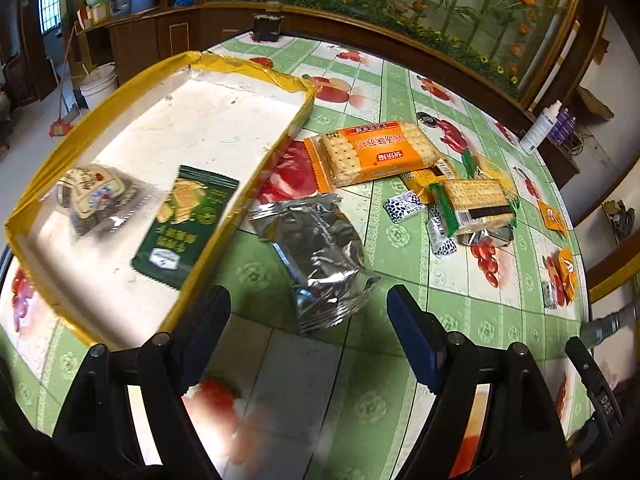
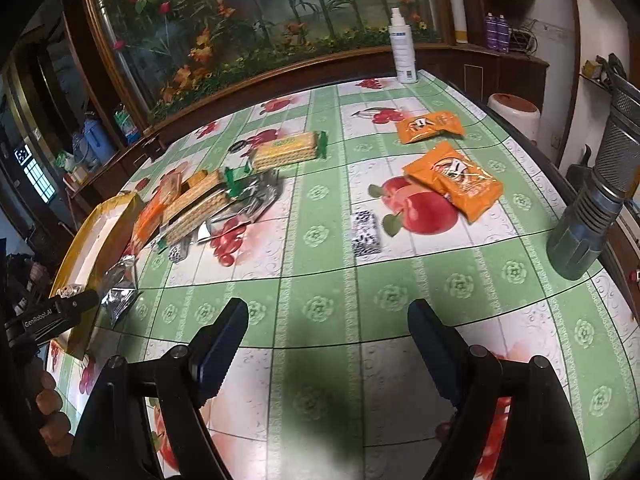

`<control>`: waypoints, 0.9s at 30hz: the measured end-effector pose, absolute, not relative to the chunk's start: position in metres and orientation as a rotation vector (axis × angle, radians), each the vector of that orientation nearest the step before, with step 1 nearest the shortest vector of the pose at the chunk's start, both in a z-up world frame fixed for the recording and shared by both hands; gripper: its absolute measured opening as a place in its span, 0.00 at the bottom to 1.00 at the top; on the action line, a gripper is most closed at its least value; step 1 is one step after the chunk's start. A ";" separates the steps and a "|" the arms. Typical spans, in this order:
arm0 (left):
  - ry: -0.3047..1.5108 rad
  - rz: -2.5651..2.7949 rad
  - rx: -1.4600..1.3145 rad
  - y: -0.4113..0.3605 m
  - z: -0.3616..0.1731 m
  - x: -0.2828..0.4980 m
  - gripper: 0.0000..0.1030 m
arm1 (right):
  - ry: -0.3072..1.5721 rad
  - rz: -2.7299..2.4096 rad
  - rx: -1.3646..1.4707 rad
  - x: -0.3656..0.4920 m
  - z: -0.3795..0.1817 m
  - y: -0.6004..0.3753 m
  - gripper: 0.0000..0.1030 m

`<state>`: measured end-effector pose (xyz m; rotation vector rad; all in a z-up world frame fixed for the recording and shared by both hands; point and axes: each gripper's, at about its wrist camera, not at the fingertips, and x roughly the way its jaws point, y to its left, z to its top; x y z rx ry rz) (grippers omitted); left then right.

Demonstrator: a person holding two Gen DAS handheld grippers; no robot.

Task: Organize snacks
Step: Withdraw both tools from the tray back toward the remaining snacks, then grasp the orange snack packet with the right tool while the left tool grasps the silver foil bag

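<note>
Left gripper released, fingers spread above a crinkled silver foil pouch at frame centre, nothing grasped. Shallow rectangular tray with glossy yellow rim at upper left, holding a flat dark-green cracker packet. Right gripper released over the glossy vinyl surface; puffy orange packets at upper right.

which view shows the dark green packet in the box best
The left wrist view. There the green packet lies flat inside the yellow box, its whole face visible though blurred. In the right wrist view only the box's outer wall shows at the left edge; the packet is hidden.
</note>
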<state>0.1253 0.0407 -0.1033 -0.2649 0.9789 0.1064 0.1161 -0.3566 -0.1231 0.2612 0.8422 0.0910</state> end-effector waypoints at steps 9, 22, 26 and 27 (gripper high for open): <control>1.028 0.204 -0.295 0.043 -0.126 0.152 0.79 | 0.862 -0.056 0.328 0.163 -0.137 -0.416 0.82; 1.043 0.150 -0.264 0.044 -0.125 0.165 0.79 | 0.907 -0.103 0.214 0.235 -0.151 -0.433 0.82; 1.050 0.143 -0.261 0.044 -0.125 0.167 0.80 | 0.961 -0.082 0.118 0.255 -0.158 -0.439 0.83; 1.052 0.142 -0.256 0.043 -0.125 0.167 0.80 | 0.964 -0.061 0.110 0.257 -0.158 -0.439 0.83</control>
